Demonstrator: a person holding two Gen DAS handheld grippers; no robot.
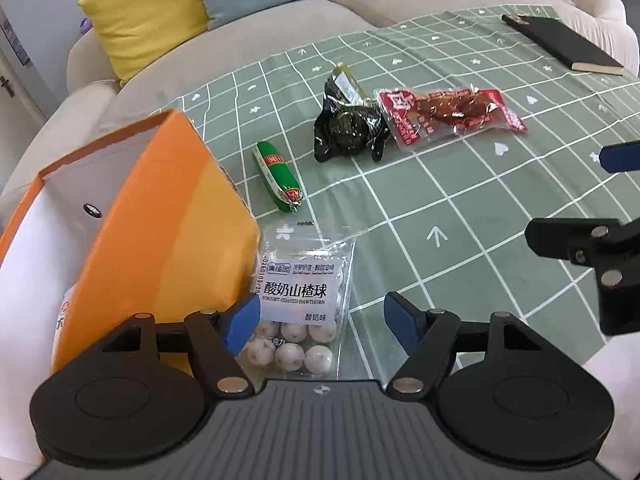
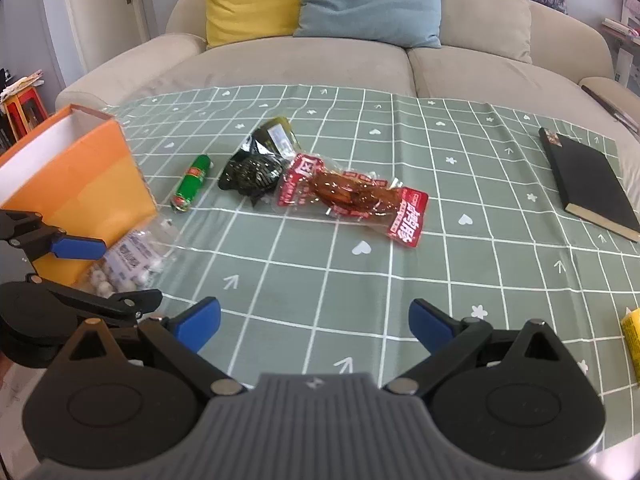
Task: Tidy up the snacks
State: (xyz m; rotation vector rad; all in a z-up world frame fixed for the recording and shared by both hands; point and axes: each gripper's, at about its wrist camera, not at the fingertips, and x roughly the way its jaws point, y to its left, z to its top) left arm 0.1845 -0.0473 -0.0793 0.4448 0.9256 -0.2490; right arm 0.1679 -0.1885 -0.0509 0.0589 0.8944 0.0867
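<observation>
An orange box [image 1: 160, 216] with a white inside stands open at the left of the green checked tablecloth [image 1: 460, 208]; it also shows in the right wrist view [image 2: 80, 184]. A clear bag of white yogurt hawthorn balls [image 1: 300, 300] lies beside it, under my open left gripper [image 1: 322, 322]. A green sausage [image 1: 278, 176], a black packet [image 1: 348, 124] and a red meat packet [image 1: 448, 114] lie farther out. My right gripper [image 2: 314, 326] is open and empty over bare cloth. The sausage [image 2: 192, 182], black packet [image 2: 256, 164] and red packet [image 2: 352, 196] lie ahead of it.
A black notebook [image 2: 588, 182] lies at the far right of the cloth. A yellow item [image 2: 632, 340] shows at the right edge. A beige sofa [image 2: 320, 60] with a yellow cushion [image 2: 252, 0] and a blue cushion [image 2: 372, 0] stands behind the table.
</observation>
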